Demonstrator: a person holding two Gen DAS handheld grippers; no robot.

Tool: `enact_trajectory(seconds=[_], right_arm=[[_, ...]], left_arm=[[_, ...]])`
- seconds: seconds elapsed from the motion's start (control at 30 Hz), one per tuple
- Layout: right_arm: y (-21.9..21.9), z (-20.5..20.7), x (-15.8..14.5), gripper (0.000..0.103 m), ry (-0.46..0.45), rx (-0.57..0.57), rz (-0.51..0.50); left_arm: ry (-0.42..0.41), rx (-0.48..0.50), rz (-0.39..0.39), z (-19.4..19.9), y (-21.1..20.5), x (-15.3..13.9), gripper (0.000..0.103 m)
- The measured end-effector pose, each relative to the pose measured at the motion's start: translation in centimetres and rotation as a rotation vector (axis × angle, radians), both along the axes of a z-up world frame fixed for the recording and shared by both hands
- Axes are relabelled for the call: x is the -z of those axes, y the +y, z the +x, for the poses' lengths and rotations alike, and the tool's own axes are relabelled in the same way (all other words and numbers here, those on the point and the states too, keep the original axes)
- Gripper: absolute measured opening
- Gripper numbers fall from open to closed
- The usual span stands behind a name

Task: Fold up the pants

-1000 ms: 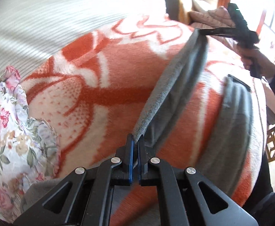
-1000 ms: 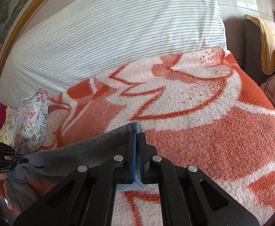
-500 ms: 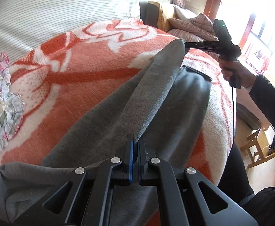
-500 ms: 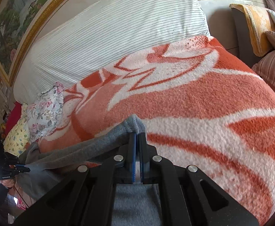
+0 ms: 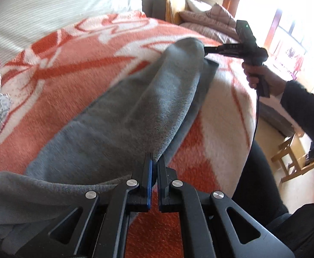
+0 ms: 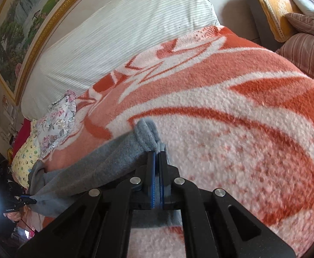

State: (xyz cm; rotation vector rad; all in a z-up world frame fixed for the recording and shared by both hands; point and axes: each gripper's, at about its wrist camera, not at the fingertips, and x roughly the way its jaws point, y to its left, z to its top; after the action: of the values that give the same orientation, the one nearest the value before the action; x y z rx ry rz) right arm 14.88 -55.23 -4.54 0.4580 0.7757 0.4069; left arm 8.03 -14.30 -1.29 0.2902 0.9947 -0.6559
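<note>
Grey fleece pants [image 5: 118, 133] lie on an orange-and-white blanket [image 5: 71, 64]. My left gripper [image 5: 154, 161] is shut on one end of a lifted pant leg. My right gripper [image 6: 157, 153] is shut on the other end [image 6: 146, 133], bunched above its jaws. In the left wrist view the right gripper [image 5: 205, 49] holds the far end over the lower pant leg [image 5: 208, 68]. In the right wrist view the left gripper [image 6: 31, 197] shows at the far left, with the leg [image 6: 96, 167] stretched between the two.
A striped white sheet [image 6: 124, 32] covers the bed's far side. Floral cloths [image 6: 58, 120] lie at the blanket's left edge. Striped cushions [image 6: 307, 51] and a yellow towel [image 6: 273, 8] sit at the right. A wooden stool [image 5: 294, 161] stands on the floor beyond the bed edge.
Both grippers have carried the held pant leg toward the near bed edge, over the lower leg. The views have swung that way and the leg now hangs lower.
</note>
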Motion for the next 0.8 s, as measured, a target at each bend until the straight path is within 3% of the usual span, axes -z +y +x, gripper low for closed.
enact_trajectory(seconds=[0.2, 0.27, 0.37, 0.43, 0.53, 0.8], right_arm=[[-0.2, -1.2, 1.9, 0.008, 0.061, 0.047, -0.002], [-0.5, -1.4, 1.7, 0.028, 0.086, 0.078, -0.007], [-0.4, -2.4, 0.5, 0.048, 0.07, 0.114, -0.04], [0.0, -3.2, -0.6, 0.05, 0.041, 0.127, -0.054], [1.1, -4.3, -2.2, 0.052, 0.006, 0.138, -0.061], [9.0, -4.9, -3.5, 0.054, -0.022, 0.003, -0.028]], left_arm=[[0.052, -0.032, 0.006, 0.3, 0.1, 3.6, 0.006], [0.077, -0.059, -0.024, 0.8, 0.6, 4.0, 0.008], [0.086, -0.08, -0.061, 0.7, 1.3, 3.5, 0.011], [0.082, -0.097, -0.077, 0.4, 1.8, 2.9, 0.023], [0.058, -0.133, -0.096, -0.3, 3.3, 1.9, 0.033], [0.023, -0.288, -0.129, -1.7, 9.7, 0.1, 0.033]])
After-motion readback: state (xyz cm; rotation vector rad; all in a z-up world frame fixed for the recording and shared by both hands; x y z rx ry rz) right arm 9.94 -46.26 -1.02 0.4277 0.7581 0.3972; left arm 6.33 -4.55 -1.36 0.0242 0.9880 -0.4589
